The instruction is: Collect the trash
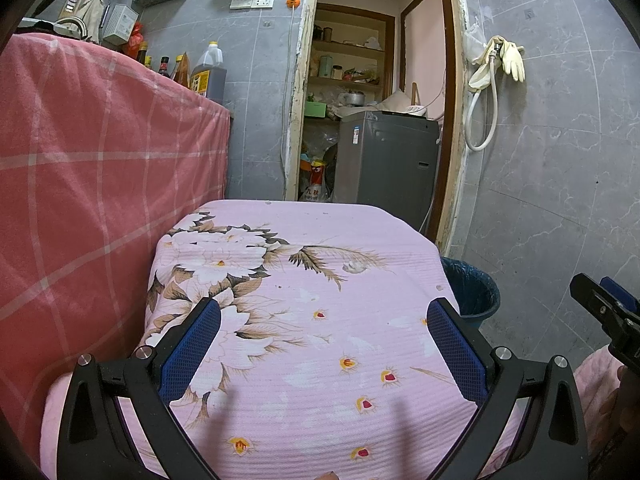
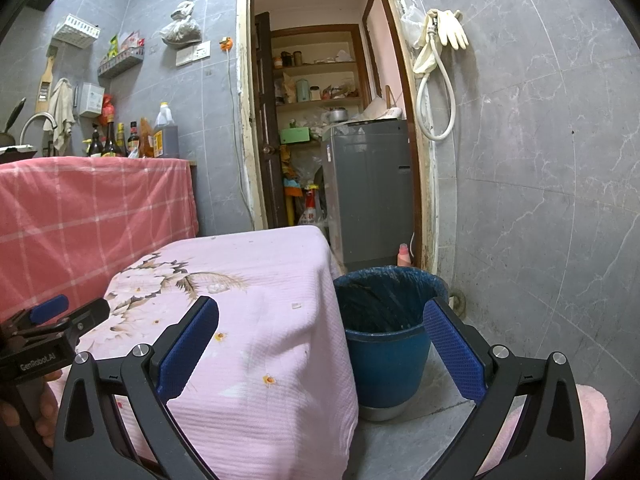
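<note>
Two wide-spread grippers, nothing held in either.

Left wrist view: left gripper [image 1: 324, 344] hovers over the pink floral cloth [image 1: 320, 360] covering the table, fingers fully apart and empty. Only candidate trash is a small whitish scrap [image 1: 353, 267] on the cloth at 12 o'clock from the jaws, slightly right of centre, well ahead of the fingertips. Too small to read a long axis. Blue bin [image 1: 474, 294] sits off the table's far-right corner, about 2 o'clock. Right gripper [image 1: 608, 312] shows at the 3 o'clock edge.

Right wrist view: right gripper [image 2: 322, 344] also released and empty, straddling the table's right corner. A small pale scrap [image 2: 296, 305] lies on the cloth at roughly 11 o'clock, just ahead of the jaw line. The bin [image 2: 386, 356], lined with a dark bag, stands on the floor touching the draped cloth at 1 o'clock. Left gripper [image 2: 68, 320] enters at 9 o'clock.

Judgement: whether both views show one scrap cannot be told. Right arm looks nearer both scrap and bin, so a short reach forward-left, then swing right to drop.
</note>
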